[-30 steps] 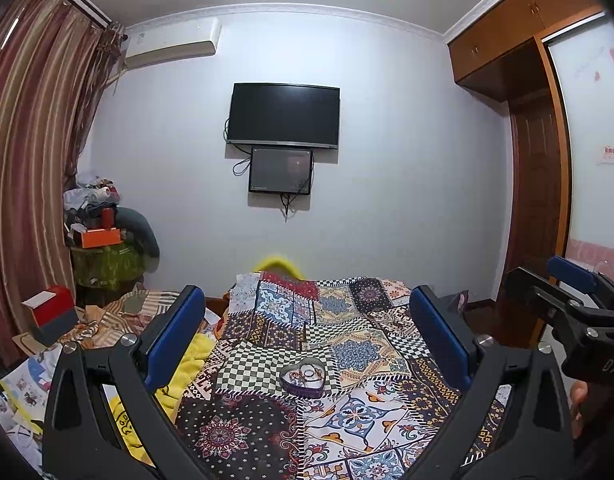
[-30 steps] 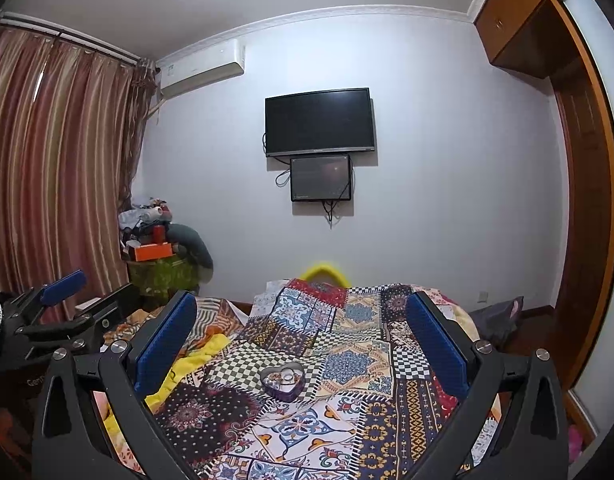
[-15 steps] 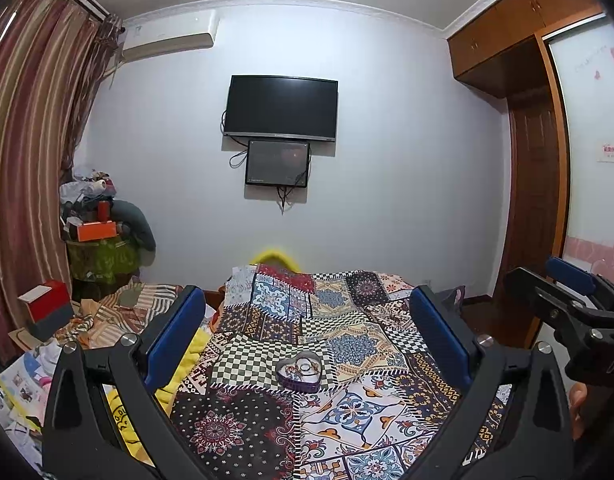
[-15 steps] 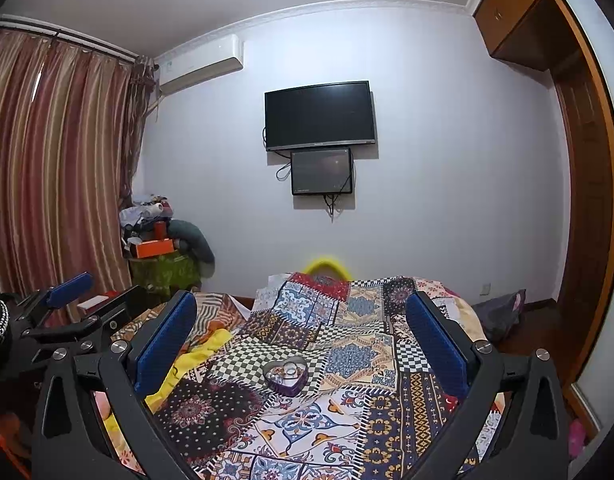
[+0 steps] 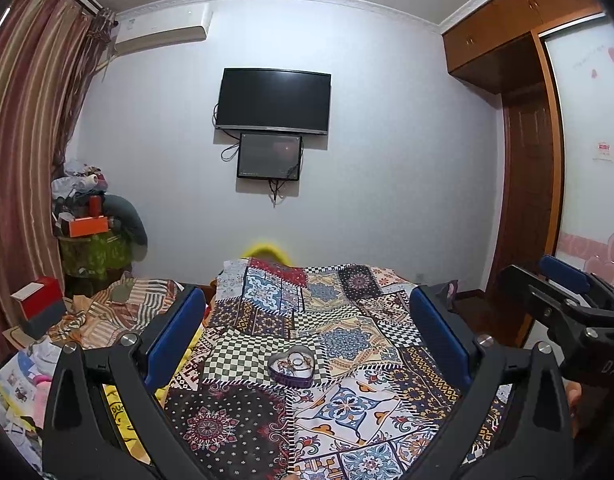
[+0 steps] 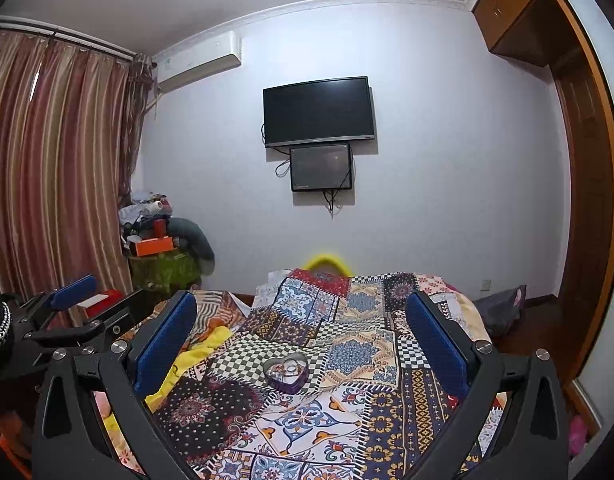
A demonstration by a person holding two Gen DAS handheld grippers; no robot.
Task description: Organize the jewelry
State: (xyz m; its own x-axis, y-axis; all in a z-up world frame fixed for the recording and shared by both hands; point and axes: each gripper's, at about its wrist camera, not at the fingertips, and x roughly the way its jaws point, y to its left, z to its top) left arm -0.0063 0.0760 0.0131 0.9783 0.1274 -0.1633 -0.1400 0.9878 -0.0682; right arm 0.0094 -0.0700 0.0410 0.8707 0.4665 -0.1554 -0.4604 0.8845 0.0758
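A purple heart-shaped box (image 5: 291, 368) with small jewelry pieces inside sits open on the patchwork bedspread (image 5: 347, 408); it also shows in the right wrist view (image 6: 286, 372). My left gripper (image 5: 307, 340) is open and empty, held above the bed short of the box. My right gripper (image 6: 301, 340) is open and empty too, also short of the box. The right gripper shows at the right edge of the left wrist view (image 5: 563, 300); the left gripper shows at the left edge of the right wrist view (image 6: 73, 312).
The bed's far end has a yellow object (image 5: 265, 250). Left of the bed lie striped cloth (image 5: 123, 312), a red box (image 5: 39, 304) and a cluttered stand (image 5: 93, 248). A TV (image 5: 273, 102) hangs on the far wall. A wardrobe (image 5: 527, 184) stands right.
Both grippers have risen a little and tilted down, so the heart box sits slightly lower and nearer in both views. Both stay open.
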